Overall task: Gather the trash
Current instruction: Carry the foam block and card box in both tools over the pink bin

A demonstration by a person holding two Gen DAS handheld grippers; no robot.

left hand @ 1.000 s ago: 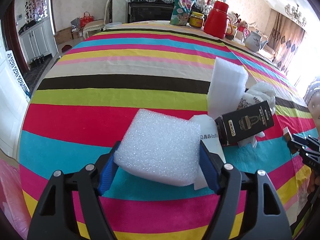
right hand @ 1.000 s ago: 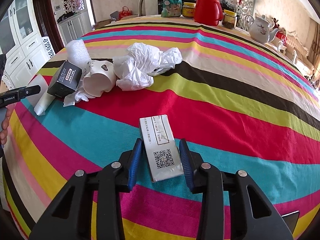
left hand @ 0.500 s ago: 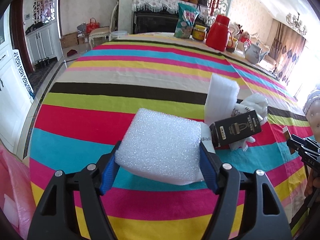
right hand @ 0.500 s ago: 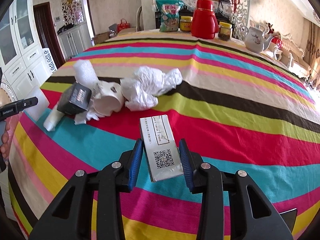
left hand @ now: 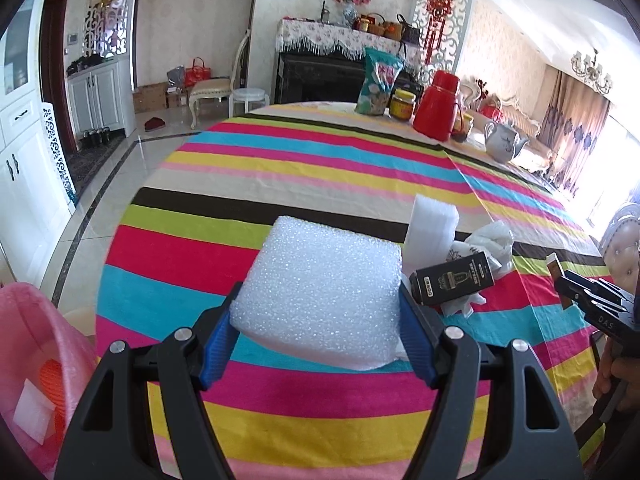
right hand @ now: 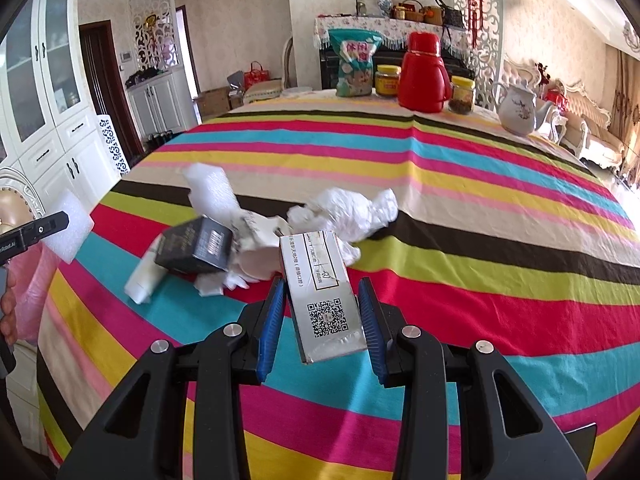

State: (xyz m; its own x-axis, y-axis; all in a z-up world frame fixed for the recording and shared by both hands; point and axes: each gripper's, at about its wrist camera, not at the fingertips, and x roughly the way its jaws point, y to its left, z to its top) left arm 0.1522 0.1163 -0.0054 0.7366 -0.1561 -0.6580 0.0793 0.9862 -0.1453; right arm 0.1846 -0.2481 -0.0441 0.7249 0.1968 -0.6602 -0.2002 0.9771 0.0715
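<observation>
Foam block (left hand: 320, 292) in left tongs (left hand: 316, 334) hides table behind.

A bright, ornate living room around our striped desk

We see pale patterned wallpaper (left hand: 200, 12) at twelve o'clock, with white fretwork screens (right hand: 486, 40) flanking a dark cabinet (left hand: 320, 80) under a fringed floral cloth (left hand: 328, 38). At nine o'clock stand white cupboards (right hand: 52, 92) with glass doors, beside a dark wooden door frame (right hand: 106, 80). The floor (left hand: 120, 168) is glossy pale tile with a dark inlaid border. A cream chair (left hand: 212, 88) and a round white stool (left hand: 248, 98) sit near eleven o'clock. At three o'clock we find a carved cream sofa (right hand: 592, 120), brown curtains (left hand: 580, 128), a chandelier (left hand: 592, 68) and strong daylight from the window (left hand: 616, 184). The desk (right hand: 480, 208) wears a rainbow-striped cloth.
</observation>
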